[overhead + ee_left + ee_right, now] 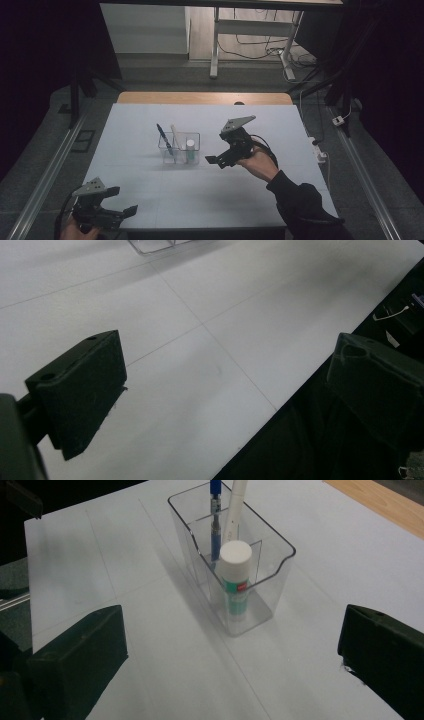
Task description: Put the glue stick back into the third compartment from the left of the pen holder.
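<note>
- Clear plastic organiser [180, 148] stands upright at table centre on the white table [150, 200]. Two compartments are visible; I cannot tell if there are more.
- Contents: a glue stick [234, 577] with a white cap stands upright in the compartment nearest the right gripper. A blue pen [215, 520] and a white pen [235, 507] lean in the far compartment, tips out over the rim toward 11 o'clock in the high view.
- Right gripper [220, 159] hovers just beside the organiser at its 3 o'clock, apart from it. Jaws spread wide, nothing between them. Its own view looks straight down the organiser's length, with the glue stick centred between the jaws.
- Left gripper [112, 202] rests at 7 o'clock of the table, near the front edge and well apart from the organiser. Jaws wide, empty.
- Judgement: the glue stick appears seated in its compartment and the hand is clear of it, so the placement step reads as done or nearly so.
- To finish well: draw the right gripper away level, keeping the open jaws off the organiser's rim. The container is light and clear-walled, so a knock would likely slide or tip it.
- Risk: the leaning pens overhang the rim, so any next reach should come from above, not across them.
</note>
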